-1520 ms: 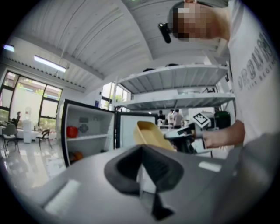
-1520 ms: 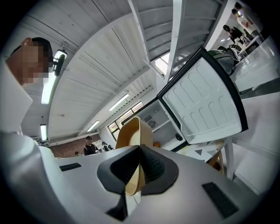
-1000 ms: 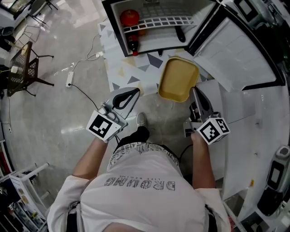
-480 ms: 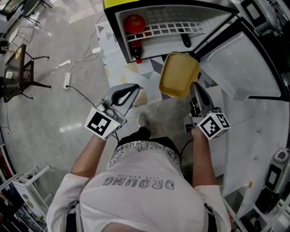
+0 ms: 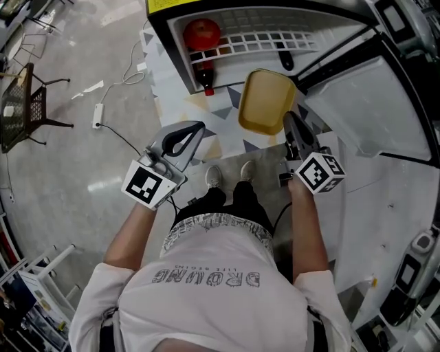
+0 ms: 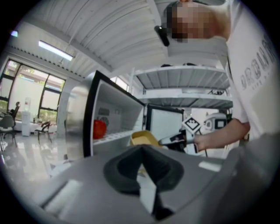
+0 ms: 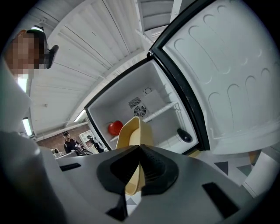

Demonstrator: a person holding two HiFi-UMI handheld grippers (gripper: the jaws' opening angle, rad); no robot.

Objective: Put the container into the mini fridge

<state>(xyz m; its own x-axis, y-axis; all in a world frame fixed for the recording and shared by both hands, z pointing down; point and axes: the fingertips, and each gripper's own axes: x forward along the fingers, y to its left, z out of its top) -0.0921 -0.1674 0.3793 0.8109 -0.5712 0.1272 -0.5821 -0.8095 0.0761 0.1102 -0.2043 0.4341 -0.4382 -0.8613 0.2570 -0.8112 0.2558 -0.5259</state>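
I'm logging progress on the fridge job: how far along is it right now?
Done: the door is open and the right gripper is shut on the container. In hand: the container hangs in front of the fridge, outside it. To do: set it inside and let go. The left gripper is shut, empty.

Red fruit (image 5: 204,32) on mini fridge shelf (image 5: 268,41)

The person wears a white short-sleeved T-shirt (image 5: 206,295) with dark outlined lettering across the chest, dark trousers (image 5: 230,203) and pale shoes (image 5: 214,177). The left gripper (image 5: 198,126) and right gripper (image 5: 287,118) are grey with black fingers (image 6: 127,168). Each carries a white cube (image 5: 146,184) with black square markers.
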